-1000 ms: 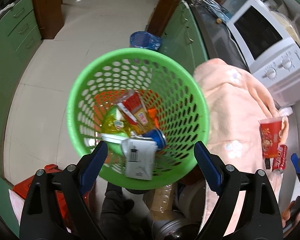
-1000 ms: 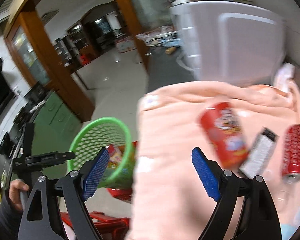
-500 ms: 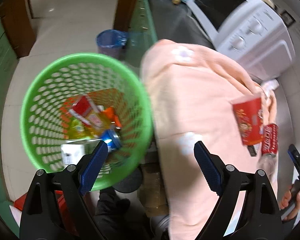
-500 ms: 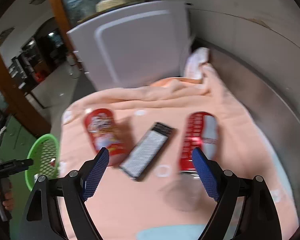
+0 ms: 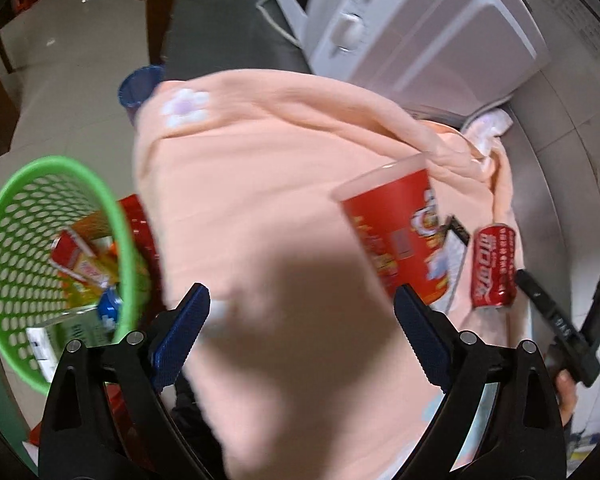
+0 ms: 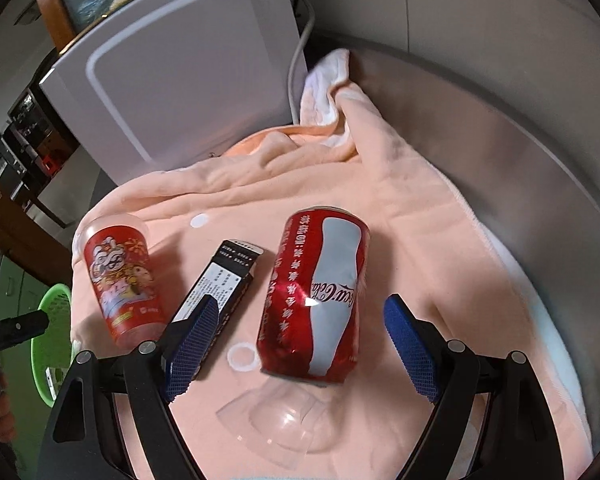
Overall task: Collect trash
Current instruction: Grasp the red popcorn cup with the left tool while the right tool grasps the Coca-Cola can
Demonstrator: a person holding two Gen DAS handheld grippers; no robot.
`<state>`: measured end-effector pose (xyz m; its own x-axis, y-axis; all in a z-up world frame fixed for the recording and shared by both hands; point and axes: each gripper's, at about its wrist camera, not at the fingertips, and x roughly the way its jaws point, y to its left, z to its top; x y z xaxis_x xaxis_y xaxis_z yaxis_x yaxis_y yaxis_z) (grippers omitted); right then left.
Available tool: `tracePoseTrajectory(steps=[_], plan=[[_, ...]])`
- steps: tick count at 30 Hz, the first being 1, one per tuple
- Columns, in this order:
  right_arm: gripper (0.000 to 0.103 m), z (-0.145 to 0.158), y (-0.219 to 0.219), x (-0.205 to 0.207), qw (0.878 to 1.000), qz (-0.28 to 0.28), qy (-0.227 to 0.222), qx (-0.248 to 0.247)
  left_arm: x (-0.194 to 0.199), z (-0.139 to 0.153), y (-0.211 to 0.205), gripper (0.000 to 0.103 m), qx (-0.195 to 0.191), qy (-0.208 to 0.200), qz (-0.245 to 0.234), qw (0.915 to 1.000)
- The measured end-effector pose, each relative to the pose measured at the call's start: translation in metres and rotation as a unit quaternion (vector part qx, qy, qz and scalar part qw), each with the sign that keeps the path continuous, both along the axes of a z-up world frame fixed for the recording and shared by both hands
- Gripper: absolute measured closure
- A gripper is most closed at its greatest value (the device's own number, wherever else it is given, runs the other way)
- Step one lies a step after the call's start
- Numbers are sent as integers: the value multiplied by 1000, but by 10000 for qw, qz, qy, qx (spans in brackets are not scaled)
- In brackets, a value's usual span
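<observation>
Peach blanket (image 6: 400,200) spread over a counter, bearing three pieces of trash side by side: a red paper cup (image 6: 120,280) lying on its side, a black-and-white carton (image 6: 224,280) flat beside it, and a red soda can (image 6: 320,296) also on its side. Right gripper (image 6: 296,344) — jaws apart, the can lying in the gap between the blue pads with neither pad seen pressing it, the near pad overlapping the carton's end. A clear plastic piece (image 6: 276,420) lies on the blanket just below the can; only the right wrist view shows it, along with the grey appliance's (image 6: 172,80) plain side. Left gripper (image 5: 300,344) — jaws wide and just opened further, nothing between them but blanket. Left wrist view alone shows the inside of the green basket (image 5: 4,240) off the blanket's edge, already holding wrappers and cartons, a blue bin (image 5: 140,88) on the floor, and the appliance's knobs.
</observation>
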<state>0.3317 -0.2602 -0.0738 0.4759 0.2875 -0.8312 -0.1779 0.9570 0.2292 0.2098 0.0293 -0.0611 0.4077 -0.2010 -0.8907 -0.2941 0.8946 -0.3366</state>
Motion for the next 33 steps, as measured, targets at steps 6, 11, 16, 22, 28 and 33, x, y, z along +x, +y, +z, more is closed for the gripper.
tracePoseTrajectory(steps=[6, 11, 16, 22, 28, 33], plan=[[21, -12, 0, 9, 9998, 2, 164, 132, 29, 0, -24, 11, -269, 71, 2, 9996], [21, -17, 1, 15, 9996, 19, 228, 181, 49, -5, -39, 10, -463, 151, 108, 9988], [21, -21, -1, 20, 9991, 4, 320, 283, 64, -16, -50, 10, -550, 294, 158, 9979], [22, -28, -1, 28, 9986, -18, 400, 342, 78, -37, -56, 10, -618, 504, 299, 9964], [26, -36, -3, 36, 9970, -117, 556, 529, 85, -49, -62, 10, -547, 573, 301, 9964], [35, -41, -3, 39, 9963, -164, 656, 529, 88, -52, -67, 12, -525, 614, 281, 9963]])
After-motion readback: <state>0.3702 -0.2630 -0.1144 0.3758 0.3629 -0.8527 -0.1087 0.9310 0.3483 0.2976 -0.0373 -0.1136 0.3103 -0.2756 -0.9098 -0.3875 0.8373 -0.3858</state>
